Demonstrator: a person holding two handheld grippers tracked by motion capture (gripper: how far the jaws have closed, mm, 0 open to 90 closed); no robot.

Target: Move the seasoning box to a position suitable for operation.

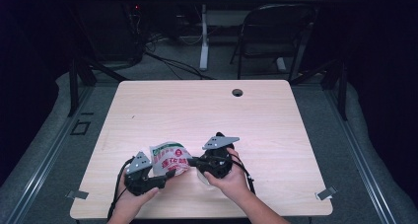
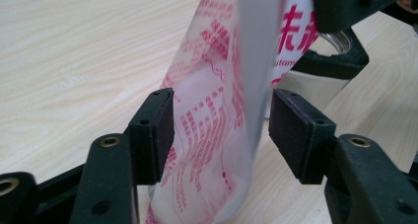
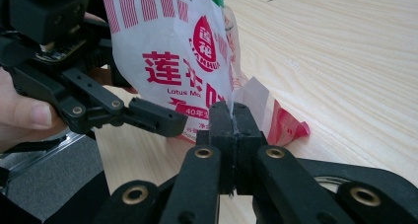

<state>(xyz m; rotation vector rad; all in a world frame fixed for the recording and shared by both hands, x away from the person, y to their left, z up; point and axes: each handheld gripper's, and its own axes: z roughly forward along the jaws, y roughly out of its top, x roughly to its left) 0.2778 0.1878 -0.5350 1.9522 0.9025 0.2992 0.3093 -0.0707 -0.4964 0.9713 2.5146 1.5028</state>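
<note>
The right gripper (image 3: 231,118) is clamped on the edge of the bag (image 3: 182,61). The left gripper (image 2: 222,130) stands open around the bag. Print reads "Lotus".

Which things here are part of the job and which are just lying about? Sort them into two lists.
In the job:
- bag, red-and-white printed
- right tongs, shut on the bag's edge
- left tongs, open, bag between the jaws

Lying about:
- folding chair behind the table
- cables on the floor

White plastic bag (image 1: 169,157) w/ red print, crumpled, upright, near table's front edge
</note>
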